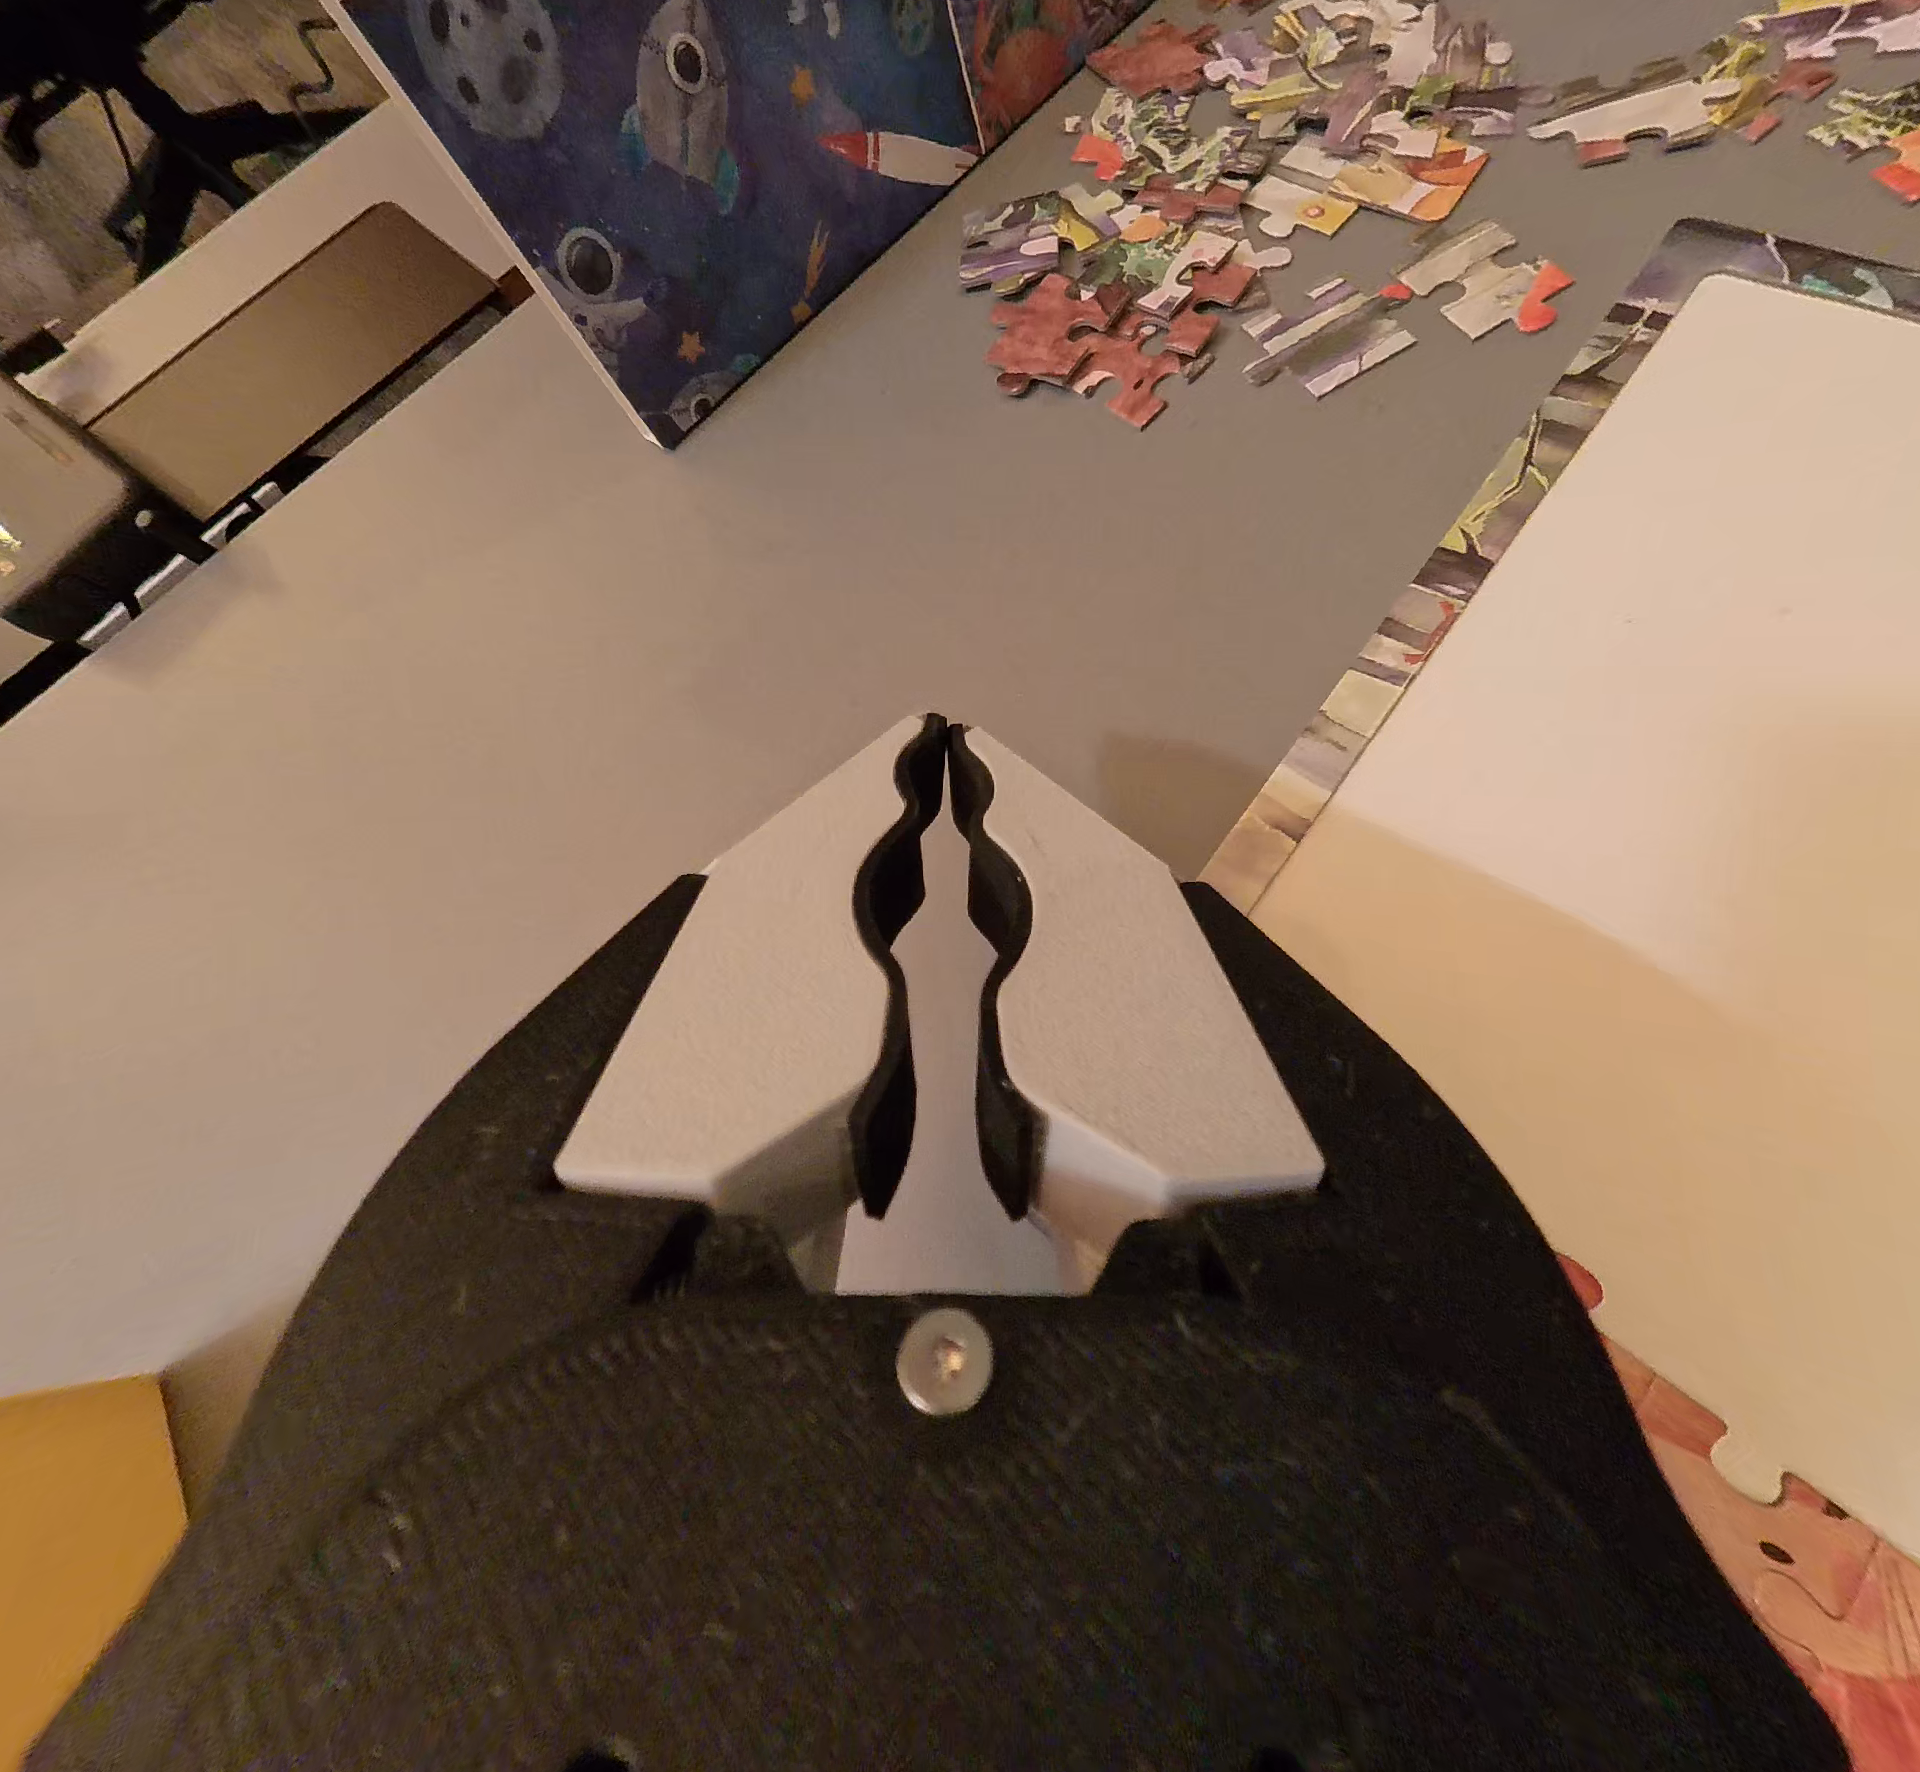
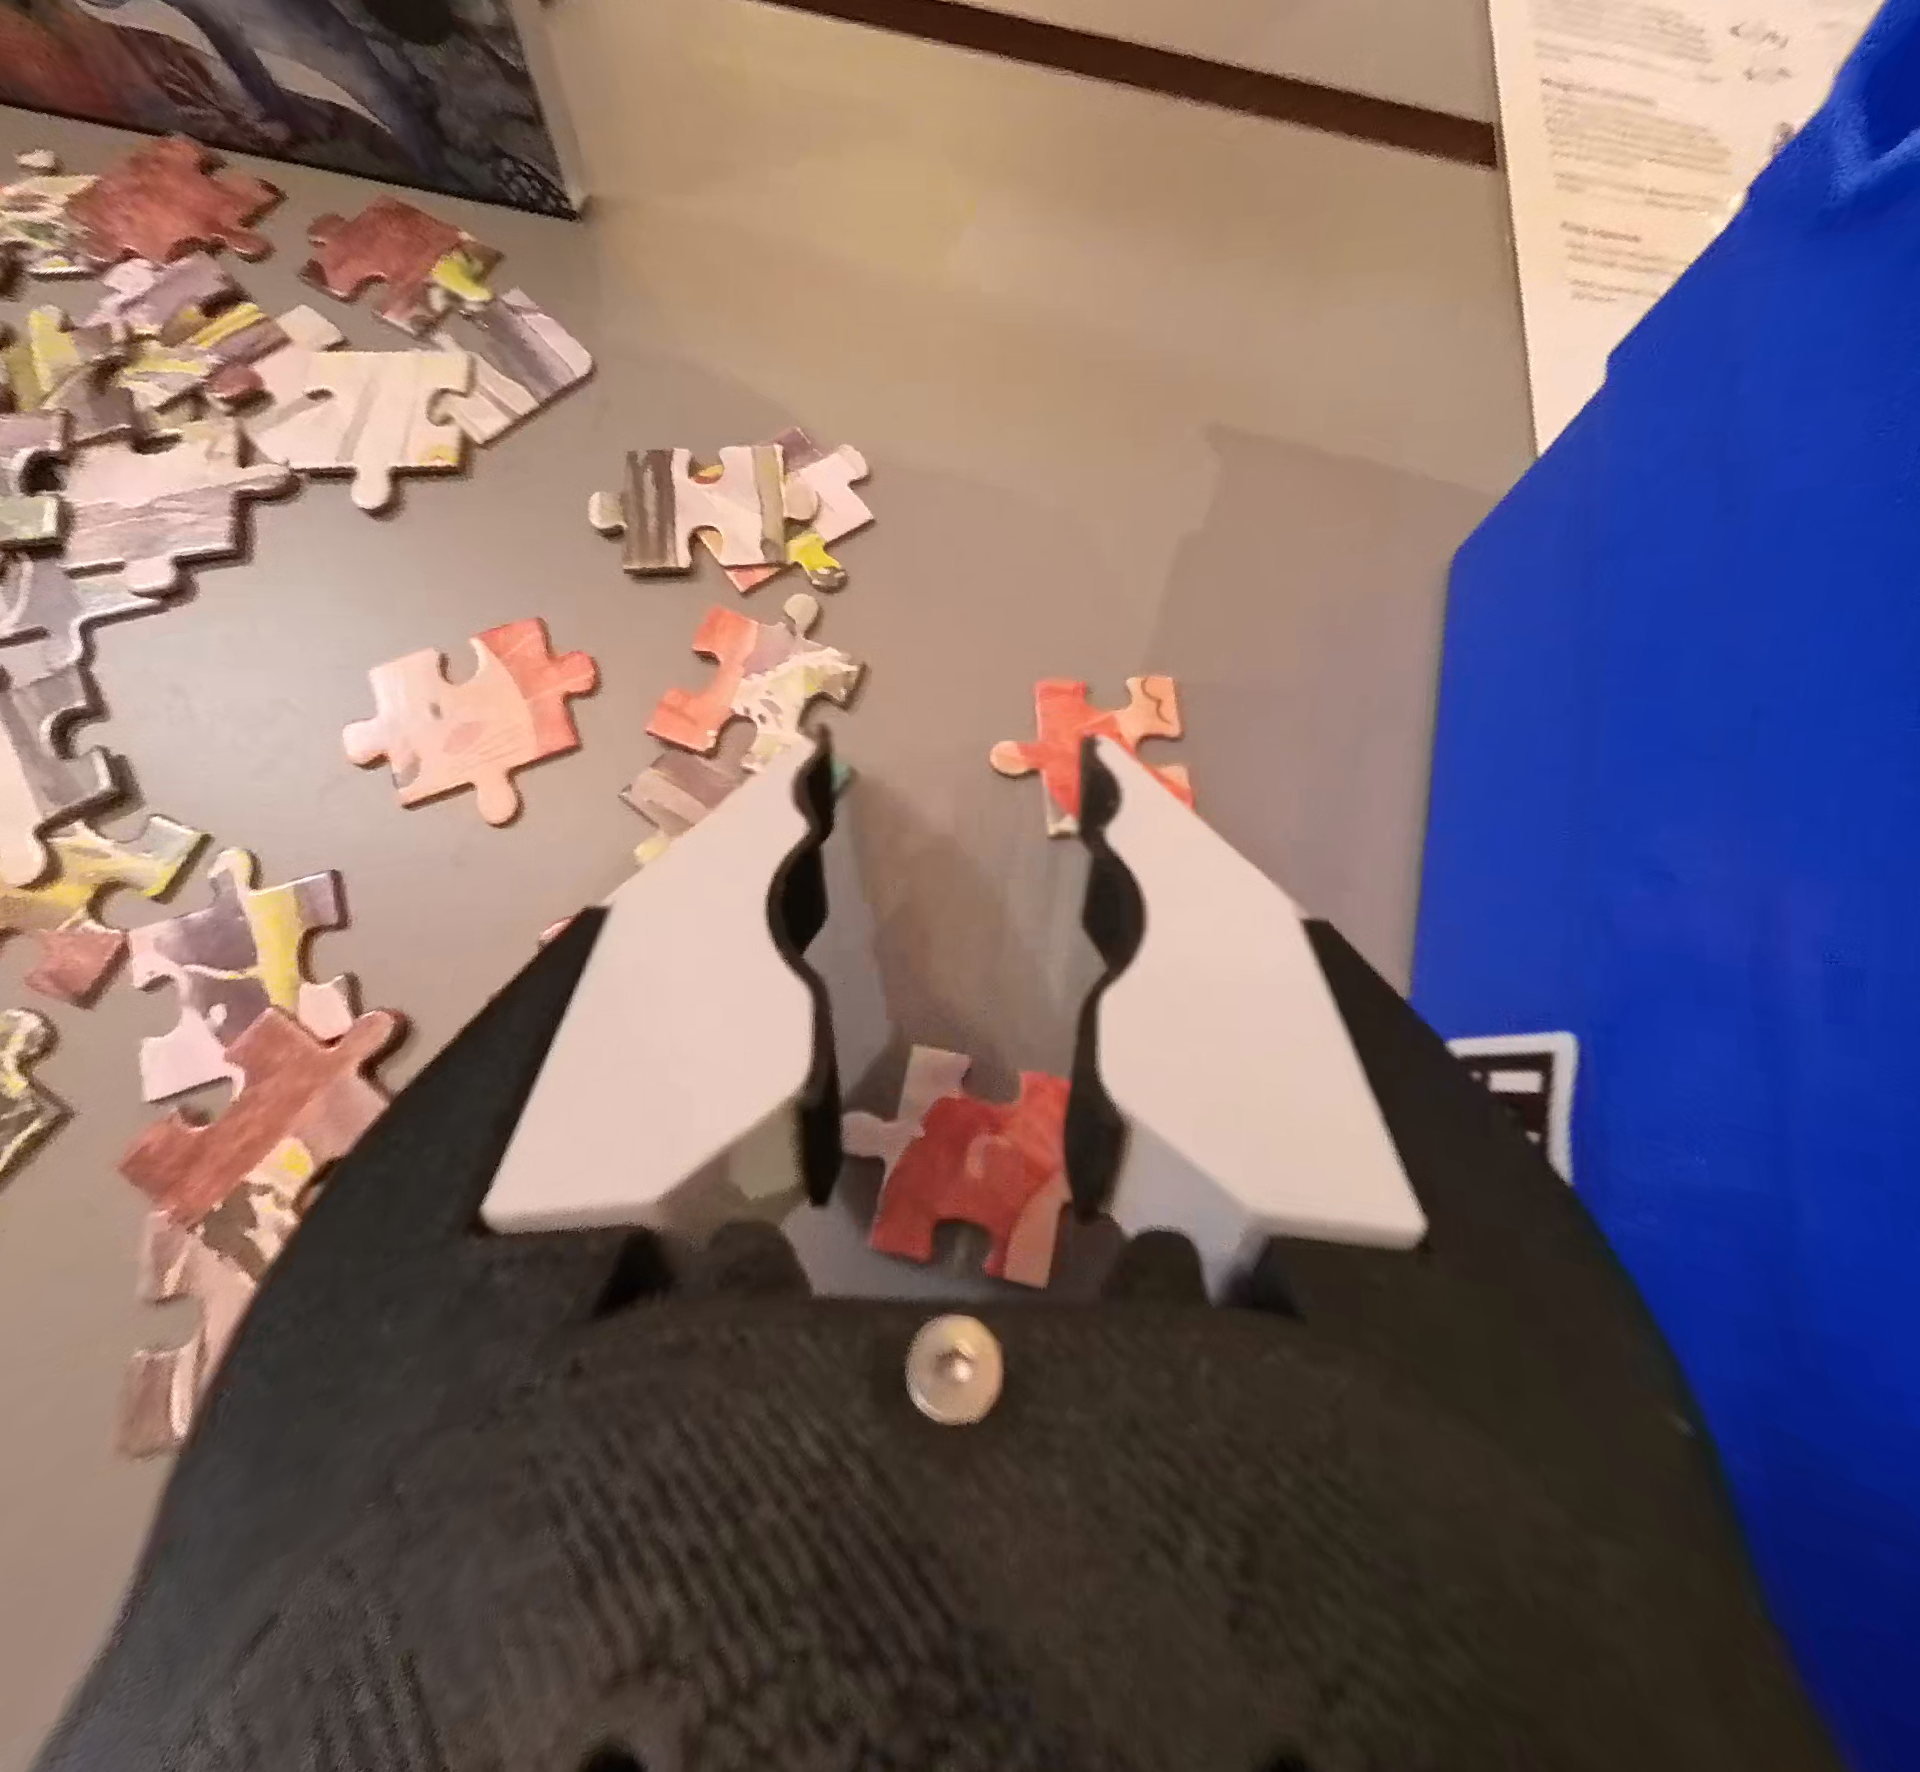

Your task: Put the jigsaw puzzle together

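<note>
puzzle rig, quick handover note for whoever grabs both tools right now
Left tool: shut, empty, over bare table beside the puzzle board.
Right tool: open, empty, low over the table; a red piece lies between its fingers, not gripped.
Loose pieces lie scattered near the picture boxes.
Done: only the board's border, as far as shown.
Left: nearly all pieces.

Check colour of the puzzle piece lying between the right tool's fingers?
Mostly red puzzle piece, with a pale grey edge; right wrist view.
</note>
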Motion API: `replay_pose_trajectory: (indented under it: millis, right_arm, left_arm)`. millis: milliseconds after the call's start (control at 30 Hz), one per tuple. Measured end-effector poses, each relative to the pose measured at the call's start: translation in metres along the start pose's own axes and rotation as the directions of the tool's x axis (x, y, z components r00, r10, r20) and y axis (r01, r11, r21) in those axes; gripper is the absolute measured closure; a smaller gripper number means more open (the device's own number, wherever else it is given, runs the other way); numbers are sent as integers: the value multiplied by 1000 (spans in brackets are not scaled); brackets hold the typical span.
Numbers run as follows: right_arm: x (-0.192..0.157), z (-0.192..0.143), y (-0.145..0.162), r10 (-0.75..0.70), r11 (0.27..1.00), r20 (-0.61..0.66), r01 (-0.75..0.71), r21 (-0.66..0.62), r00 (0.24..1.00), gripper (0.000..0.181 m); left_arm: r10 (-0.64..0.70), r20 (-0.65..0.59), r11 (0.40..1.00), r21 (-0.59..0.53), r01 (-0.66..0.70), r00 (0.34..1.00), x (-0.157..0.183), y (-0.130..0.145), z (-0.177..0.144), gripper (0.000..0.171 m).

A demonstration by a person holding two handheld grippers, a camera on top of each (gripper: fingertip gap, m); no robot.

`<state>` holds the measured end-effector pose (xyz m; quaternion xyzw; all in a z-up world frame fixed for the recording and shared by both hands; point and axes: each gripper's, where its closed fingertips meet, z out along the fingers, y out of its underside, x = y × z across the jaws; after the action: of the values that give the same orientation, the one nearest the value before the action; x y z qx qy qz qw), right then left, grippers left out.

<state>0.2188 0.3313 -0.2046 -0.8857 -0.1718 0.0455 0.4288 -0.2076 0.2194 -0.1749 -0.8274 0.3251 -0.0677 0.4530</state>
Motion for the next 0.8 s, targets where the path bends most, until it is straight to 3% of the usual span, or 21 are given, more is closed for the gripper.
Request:
replay_pose_trajectory:
  millis: [133, 267, 433, 467, 633, 800]
  right_arm:
    - [5, 6, 6, 87, 996, 28, -86, -31, 996, 113]
    - [9, 7, 7, 76, 997, -6, -76, -35, 997, 127]
    - [4, 5, 8, 20, 999, 4, -20, -39, 1000, 178]
    - [1, 5, 9, 22, 999, 22, -21, -40, 1000, 181]
    - [1, 0, 9, 17, 999, 13, -17, -29, 1000, 180]
    - [15, -15, -3, 18, 998, -73, -14, 65, 997, 175]
  left_arm:
    - [-1, 1, 1000, 7, 1, 1000, 0, -2, -1, 171]
    - [3, -1, 1000, 7, -3, 1000, 1, -2, -1, 171]
    - [8, 4, 1000, 11, -8, 1000, 1, -3, -2, 171]
    - [7, 4, 1000, 12, -7, 1000, 1, -4, -3, 171]
    - [11, 7, 1000, 19, -11, 1000, 1, -6, -4, 171]
    - [14, 8, 1000, 19, -14, 1000, 2, -6, -4, 171]
